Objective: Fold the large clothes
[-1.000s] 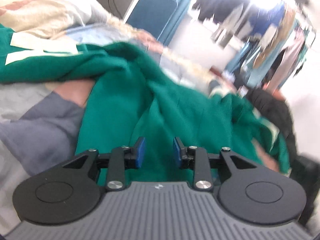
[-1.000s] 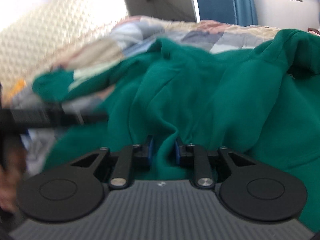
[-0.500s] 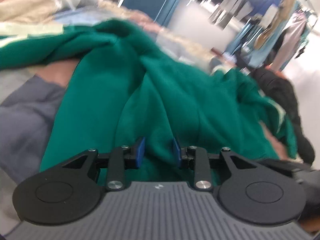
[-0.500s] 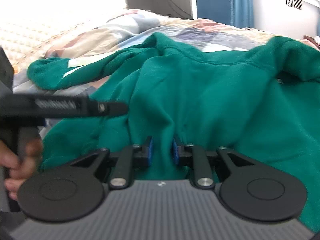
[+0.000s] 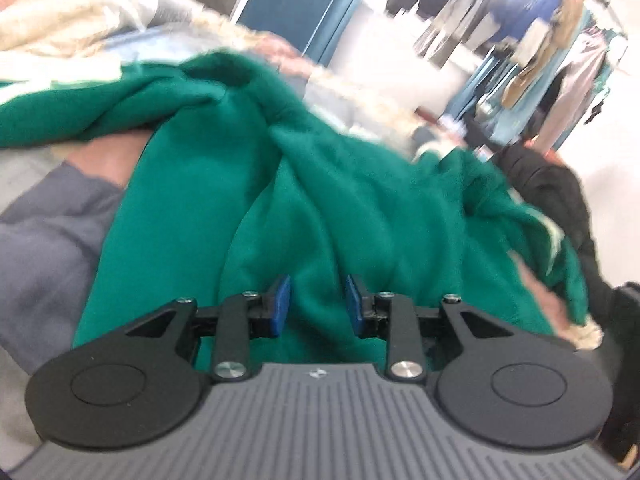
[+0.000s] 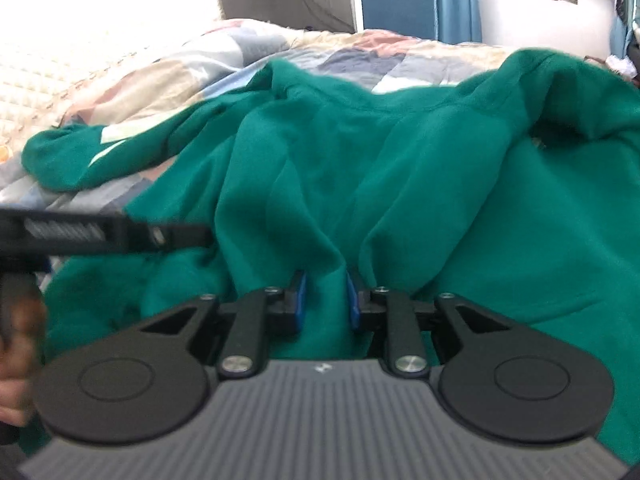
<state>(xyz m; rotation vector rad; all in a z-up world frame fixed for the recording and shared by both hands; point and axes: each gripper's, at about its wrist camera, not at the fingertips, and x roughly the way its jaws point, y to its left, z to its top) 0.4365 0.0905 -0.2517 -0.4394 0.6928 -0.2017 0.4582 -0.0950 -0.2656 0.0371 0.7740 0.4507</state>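
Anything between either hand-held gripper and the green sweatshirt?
Nothing visible. The left hand-held gripper and right hand-held gripper are each shut on a bunched fold of the green fleece sweatshirt, which lies rumpled on the patchwork quilt.

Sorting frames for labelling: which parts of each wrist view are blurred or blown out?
Left wrist: clothes rack smeared, wall beside it blown out; green garment soft. Right wrist: top-left corner overexposed, left gripper at the edge blurred, quilt fairly sharp.

Bright daylight blows out the wall beyond each claw (image 5: 316, 304). The left view is motion-smeared throughout; the right is sharper, blurring leftward. Fisheye bending curves both frames' edges.
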